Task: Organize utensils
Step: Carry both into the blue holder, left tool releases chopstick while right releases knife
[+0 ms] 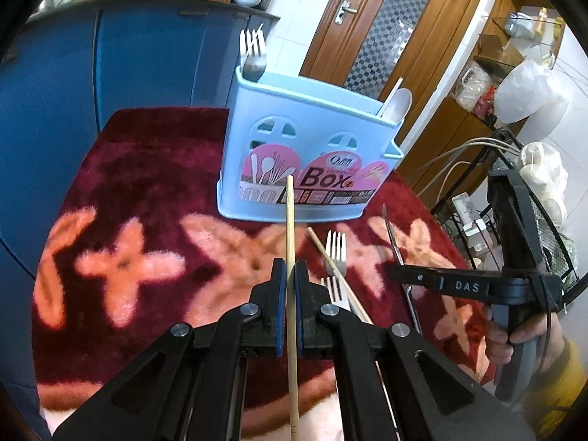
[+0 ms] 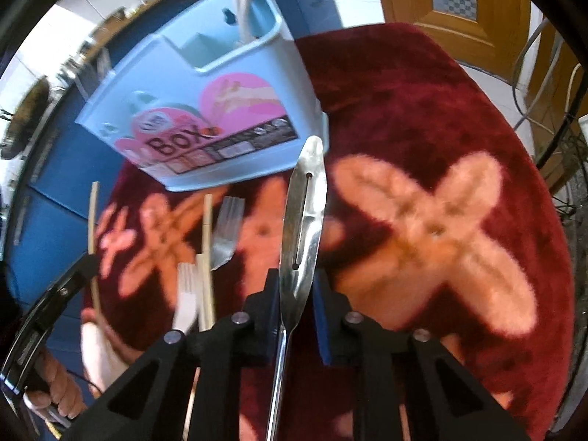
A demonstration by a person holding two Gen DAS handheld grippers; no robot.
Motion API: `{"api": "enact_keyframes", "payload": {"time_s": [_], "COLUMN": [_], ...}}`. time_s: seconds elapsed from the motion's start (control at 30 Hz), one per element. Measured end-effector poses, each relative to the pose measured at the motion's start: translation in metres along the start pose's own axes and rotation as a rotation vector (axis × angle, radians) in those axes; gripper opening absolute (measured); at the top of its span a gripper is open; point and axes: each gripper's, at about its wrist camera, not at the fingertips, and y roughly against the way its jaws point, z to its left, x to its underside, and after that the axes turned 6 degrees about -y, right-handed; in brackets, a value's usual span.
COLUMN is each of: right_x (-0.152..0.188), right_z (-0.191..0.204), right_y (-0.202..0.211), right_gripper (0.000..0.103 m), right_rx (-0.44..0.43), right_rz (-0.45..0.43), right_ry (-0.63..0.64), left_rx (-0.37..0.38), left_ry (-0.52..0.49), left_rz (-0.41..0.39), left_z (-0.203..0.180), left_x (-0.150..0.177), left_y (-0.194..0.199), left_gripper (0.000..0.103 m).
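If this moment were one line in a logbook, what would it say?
left hand-held gripper: shut on chopstick | right hand-held gripper: shut on peeler | utensil box: upright on cloth

Two chopsticks, four forks

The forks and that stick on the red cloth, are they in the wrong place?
Yes. A metal fork, a white fork and a chopstick lie loose, crossing each other, while other forks and a spoon stand in the blue box. The left gripper holds another chopstick, the right gripper a peeler.
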Motion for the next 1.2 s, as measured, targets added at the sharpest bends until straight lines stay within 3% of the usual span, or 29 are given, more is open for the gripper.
{"api": "enact_keyframes", "payload": {"time_s": [0.27,0.5,1.2], "right_x": [0.012,0.008,-0.064], "right_z": [0.022,0.038,0.072], "right_y": [0.039,0.071,0.098], "right_gripper": [0.019,0.019,0.019], "right_rx": [-0.081,-0.085,-0.069], "right_rz": [-0.174,-0.357,-0.679], "right_ry": [0.091,0.171,0.281], "left_rx": [0.006,-0.007,-0.087], "left_ry": [0.003,-0.015,-0.041], "left_rz": [-0.098,-0.196,-0.445], "left_z": [-0.011,-0.021,-0.021], "left_x": [-0.009,-0.029,-0.129], "left_y": [0.019,0.033,0.029], "left_gripper": [0.002,0.002,0.002]}}
